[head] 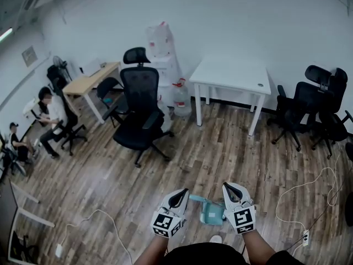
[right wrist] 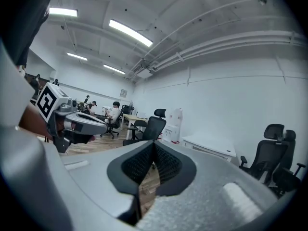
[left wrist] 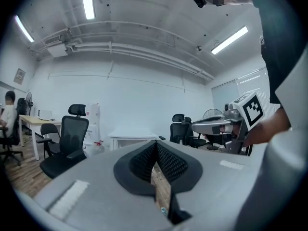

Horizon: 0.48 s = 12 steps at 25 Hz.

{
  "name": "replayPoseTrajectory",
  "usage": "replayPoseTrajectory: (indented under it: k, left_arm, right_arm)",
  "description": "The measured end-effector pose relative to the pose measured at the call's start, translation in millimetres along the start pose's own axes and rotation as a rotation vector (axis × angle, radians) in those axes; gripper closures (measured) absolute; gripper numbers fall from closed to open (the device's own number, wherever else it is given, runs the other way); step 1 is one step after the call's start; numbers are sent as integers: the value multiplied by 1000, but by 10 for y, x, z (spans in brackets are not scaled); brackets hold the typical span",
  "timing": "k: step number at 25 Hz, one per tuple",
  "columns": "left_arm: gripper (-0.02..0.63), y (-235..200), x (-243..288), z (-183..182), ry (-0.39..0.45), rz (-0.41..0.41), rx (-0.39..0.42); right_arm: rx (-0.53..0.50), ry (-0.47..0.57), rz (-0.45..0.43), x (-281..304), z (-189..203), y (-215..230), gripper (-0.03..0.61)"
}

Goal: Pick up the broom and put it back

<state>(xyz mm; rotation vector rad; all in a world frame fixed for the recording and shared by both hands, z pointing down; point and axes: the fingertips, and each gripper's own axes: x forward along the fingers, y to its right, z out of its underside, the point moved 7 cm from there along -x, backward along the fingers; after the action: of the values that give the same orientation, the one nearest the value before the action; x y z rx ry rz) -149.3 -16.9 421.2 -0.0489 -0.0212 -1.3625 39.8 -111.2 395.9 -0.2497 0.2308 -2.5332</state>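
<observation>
I'm holding the left gripper (head: pixel 183 192) and right gripper (head: pixel 226 186) level, fingers pressed together on nothing, so neither carries the teal plastic sweeping tool (head: pixel 212 211) (broom or dustpan, I can't tell), which lies between them at six o'clock on the wood-plank floor (head: pixel 220 148).

We find no legible text; at six o'clock the left gripper (head: pixel 185 192) and right gripper (head: pixel 226 185) cubes bear only square markers.

My right gripper (right wrist: pixel 154 147) has its jaws closed together on nothing; my left gripper (right wrist: pixel 77 121) floats at left, black chair (right wrist: pixel 153 125) beyond.
</observation>
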Motion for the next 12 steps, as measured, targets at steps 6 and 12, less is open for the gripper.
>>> replayPoseTrajectory:
  k: [6, 12]
  left_arm:
    - [598, 46, 41, -59, 20, 14, 15]
    - [598, 87, 157, -90, 25, 33, 28]
  right_arm:
    - [-37, 22, 9, -65, -66, 44, 577]
    - [-46, 22, 11, -64, -96, 134, 577]
